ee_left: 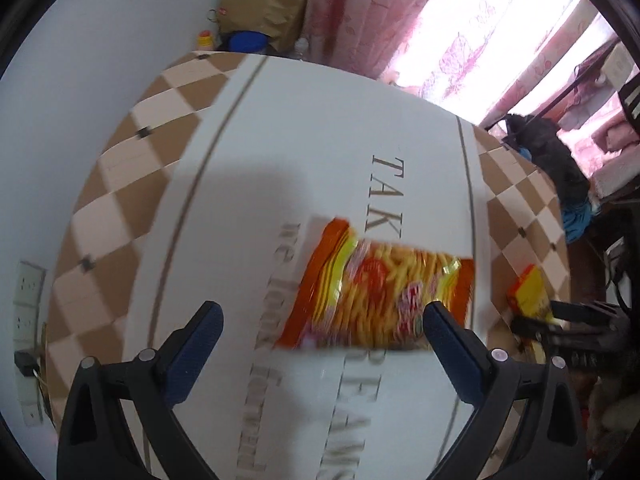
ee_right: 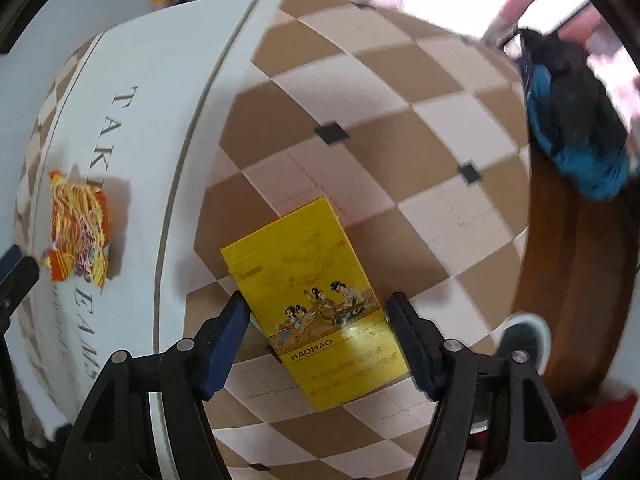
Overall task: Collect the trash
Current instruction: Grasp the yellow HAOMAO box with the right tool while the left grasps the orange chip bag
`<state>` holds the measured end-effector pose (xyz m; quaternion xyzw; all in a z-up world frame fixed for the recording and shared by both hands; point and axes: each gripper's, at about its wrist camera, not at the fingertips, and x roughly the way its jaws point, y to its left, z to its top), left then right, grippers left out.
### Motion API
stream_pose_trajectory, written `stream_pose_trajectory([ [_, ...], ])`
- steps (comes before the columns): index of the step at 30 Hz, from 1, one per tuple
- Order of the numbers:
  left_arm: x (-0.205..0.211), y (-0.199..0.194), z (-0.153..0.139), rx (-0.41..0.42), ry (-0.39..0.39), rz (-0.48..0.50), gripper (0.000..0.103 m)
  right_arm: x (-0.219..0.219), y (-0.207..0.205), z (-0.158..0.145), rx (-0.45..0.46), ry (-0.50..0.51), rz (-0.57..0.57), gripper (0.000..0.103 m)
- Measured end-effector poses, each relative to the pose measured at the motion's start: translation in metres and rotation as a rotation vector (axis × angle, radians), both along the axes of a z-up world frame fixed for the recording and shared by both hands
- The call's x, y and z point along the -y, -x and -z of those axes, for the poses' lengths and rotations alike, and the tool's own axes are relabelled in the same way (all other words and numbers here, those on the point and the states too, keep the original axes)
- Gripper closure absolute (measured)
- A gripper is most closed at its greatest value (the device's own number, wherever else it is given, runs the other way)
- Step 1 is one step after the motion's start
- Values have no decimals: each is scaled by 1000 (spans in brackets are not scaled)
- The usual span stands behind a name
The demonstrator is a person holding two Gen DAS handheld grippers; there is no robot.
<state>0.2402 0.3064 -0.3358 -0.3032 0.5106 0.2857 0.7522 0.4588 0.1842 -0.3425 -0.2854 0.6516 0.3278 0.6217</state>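
An orange and yellow noodle wrapper (ee_left: 380, 288) lies flat on the white lettered middle of the tablecloth (ee_left: 280, 120). My left gripper (ee_left: 322, 312) hangs open above the cloth, and its right finger overlaps the wrapper's near corner. A yellow box (ee_right: 316, 304) printed HAOMAO rests on the brown and cream checks (ee_right: 400, 100). My right gripper (ee_right: 318, 300) points down over it with a finger on each side of the box. The left pad is at the box's edge and the right pad shows a thin gap. The wrapper (ee_right: 78, 232) also shows at the left of the right wrist view.
At the far table edge stand a brown paper bag (ee_left: 260, 12), a blue-lidded tub (ee_left: 248, 40) and a small yellow bottle (ee_left: 205, 40). Dark and blue clothing (ee_right: 576, 128) hangs off the right edge over a wooden floor (ee_right: 580, 280). A shoe (ee_right: 524, 336) is below.
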Motion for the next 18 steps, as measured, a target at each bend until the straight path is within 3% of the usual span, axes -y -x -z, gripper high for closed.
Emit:
stream_pose_trajectory([
  [1,0,-7,2,-13,-3,13,5,1,0,0,-4,-1,-3,25],
  [3,0,-20,11,-54,-18,41,35,1,3,1,10,17,-23,23],
  [4,1,-24,13,-74,-28,53,38,-2,4,1,16,25,-30,22],
  [5,5,-28,12,-79,-57,69,51,-3,6,2,26,33,-38,22],
  [6,10,-29,9,-80,-77,88,75,-6,10,2,37,34,-46,22],
  [7,13,-30,8,-95,-95,91,76,-6,11,1,49,25,-57,23],
  [9,18,-29,4,-82,-91,95,96,-7,8,1,52,18,-51,23],
  [13,26,-26,-6,-77,-137,82,98,-5,22,-4,87,-18,-47,34],
  [18,45,-16,-34,-65,-225,81,100,8,41,-11,98,-53,-11,35],
])
